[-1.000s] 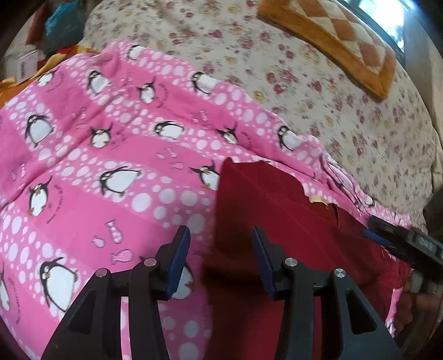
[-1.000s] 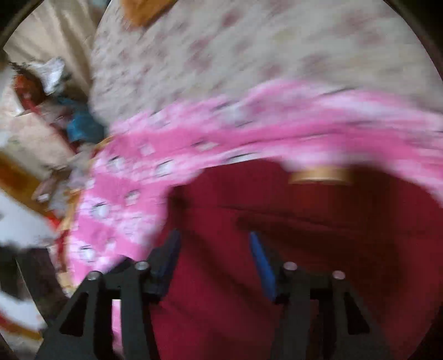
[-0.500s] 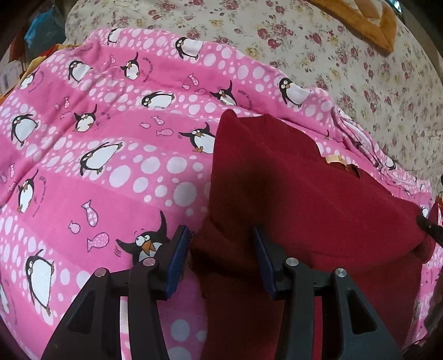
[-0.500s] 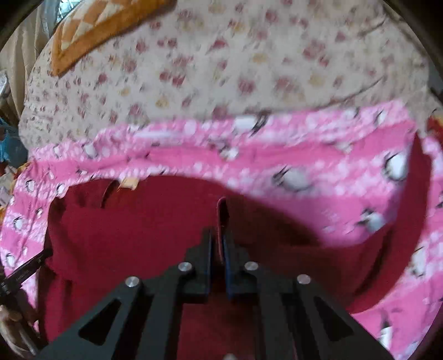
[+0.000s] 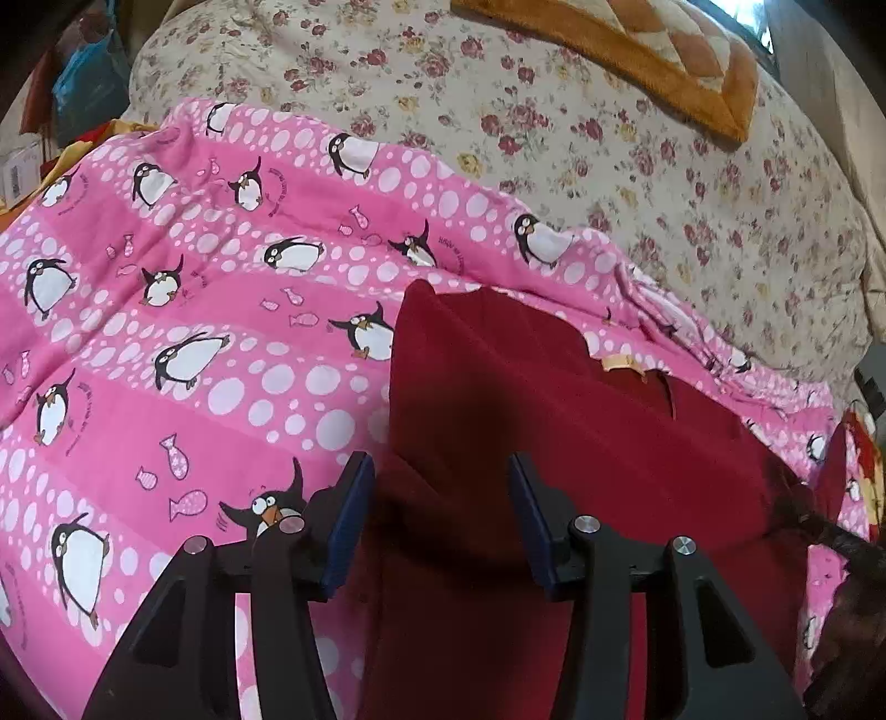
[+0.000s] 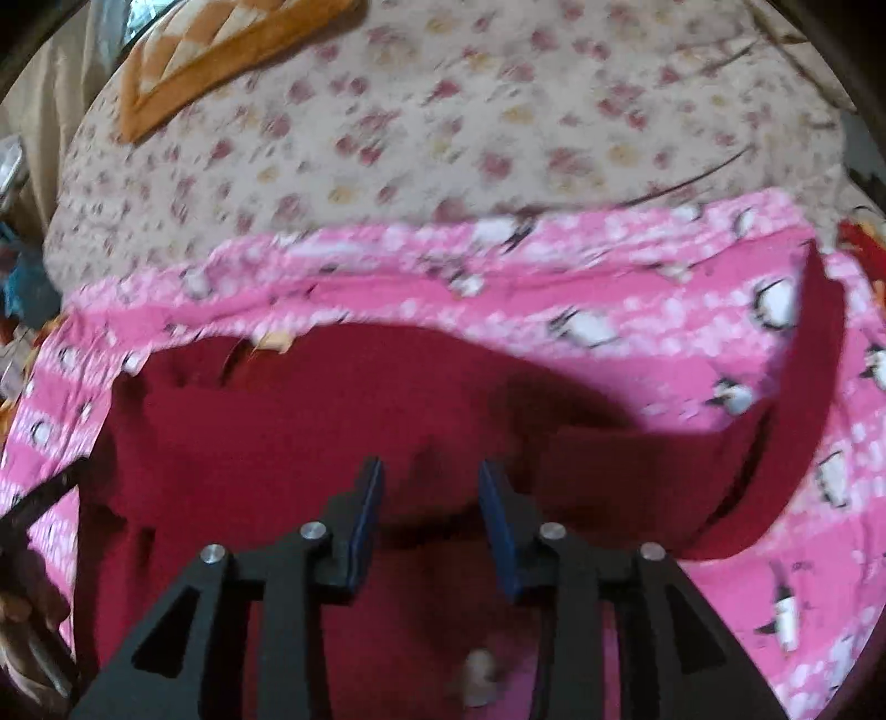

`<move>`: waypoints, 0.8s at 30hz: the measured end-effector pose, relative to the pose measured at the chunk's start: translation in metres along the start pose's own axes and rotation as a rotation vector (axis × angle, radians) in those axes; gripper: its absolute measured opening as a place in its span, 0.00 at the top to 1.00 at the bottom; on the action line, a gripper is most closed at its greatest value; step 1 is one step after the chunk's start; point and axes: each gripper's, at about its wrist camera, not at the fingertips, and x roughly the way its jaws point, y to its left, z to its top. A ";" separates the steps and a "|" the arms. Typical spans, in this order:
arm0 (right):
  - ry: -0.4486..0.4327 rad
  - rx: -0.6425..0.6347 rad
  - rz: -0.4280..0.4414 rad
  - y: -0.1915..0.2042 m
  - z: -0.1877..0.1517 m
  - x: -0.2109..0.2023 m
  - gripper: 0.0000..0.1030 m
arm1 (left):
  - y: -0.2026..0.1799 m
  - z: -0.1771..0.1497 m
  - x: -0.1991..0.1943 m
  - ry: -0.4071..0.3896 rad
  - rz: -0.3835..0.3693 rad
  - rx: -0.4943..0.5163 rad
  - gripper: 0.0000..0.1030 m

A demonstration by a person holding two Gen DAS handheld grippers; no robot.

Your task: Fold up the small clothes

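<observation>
The left tongs (image 5: 440,509) stand wide, their blue pads apart with a fold of the dark red garment (image 5: 554,421) lying between them; the cloth's left edge sits just beside the left pad, and nothing is pinched. The right tongs (image 6: 429,507) are also spread, somewhat narrower, with red cloth under the gap and no grip on it; this view is blurred, so whether the pads touch the fabric cannot be told.

The red garment (image 6: 310,421) lies spread on a pink penguin-print blanket (image 5: 194,332), toward the near edge of the bed. A pale label (image 5: 620,363) shows at its far edge, at the neck opening. In the right wrist view a long red strip, apparently a sleeve (image 6: 814,387), curves away toward the bed's right side and up over the pink blanket (image 6: 609,310).

Beyond the blanket, toward the far edge of the bed, lies a cream floral cover (image 5: 609,138), and on it at the far right corner an orange checked cushion (image 5: 637,50). In the right wrist view the floral cover (image 6: 470,122) and the cushion (image 6: 221,44) show at the top.
</observation>
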 end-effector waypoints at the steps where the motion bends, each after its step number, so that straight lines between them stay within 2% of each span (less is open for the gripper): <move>1: 0.050 -0.005 -0.023 0.000 -0.004 0.014 0.64 | -0.001 -0.001 0.001 0.003 0.008 0.003 0.73; 3: 0.042 -0.008 -0.025 0.000 -0.007 0.015 0.64 | 0.001 0.000 -0.001 -0.010 0.038 -0.001 0.73; 5: 0.051 0.006 0.019 -0.006 -0.003 0.002 0.64 | 0.006 0.002 -0.011 -0.060 0.068 -0.023 0.73; 7: 0.008 0.055 0.029 -0.027 0.005 -0.022 0.60 | 0.013 0.005 -0.020 -0.107 0.081 -0.053 0.73; 8: -0.030 0.080 -0.008 -0.043 0.009 -0.035 0.56 | 0.016 0.006 -0.023 -0.114 0.076 -0.065 0.73; 10: -0.098 0.124 -0.093 -0.072 0.018 -0.052 0.38 | 0.021 0.008 -0.023 -0.104 0.058 -0.085 0.73; 11: -0.122 0.152 -0.154 -0.091 0.024 -0.058 0.34 | 0.022 0.008 -0.021 -0.093 0.055 -0.088 0.73; 13: -0.095 0.188 -0.225 -0.125 0.036 -0.054 0.34 | 0.019 0.006 -0.012 -0.055 0.052 -0.081 0.73; 15: -0.007 0.244 -0.238 -0.165 0.041 -0.037 0.36 | 0.014 0.004 -0.006 -0.027 0.047 -0.070 0.73; 18: 0.080 0.316 -0.235 -0.203 0.027 -0.033 0.61 | 0.008 0.001 -0.006 -0.028 0.050 -0.045 0.73; 20: 0.060 0.344 -0.318 -0.215 0.007 -0.057 0.59 | 0.008 0.001 -0.007 -0.034 0.052 -0.048 0.73; 21: 0.054 0.348 -0.329 -0.218 0.001 -0.064 0.51 | 0.009 0.002 -0.007 -0.031 0.046 -0.057 0.73; 22: 0.056 0.352 -0.329 -0.221 -0.007 -0.071 0.48 | 0.009 0.002 -0.006 -0.027 0.043 -0.061 0.73; 24: 0.055 0.369 -0.300 -0.222 -0.019 -0.083 0.48 | 0.010 0.001 -0.005 -0.017 0.037 -0.069 0.73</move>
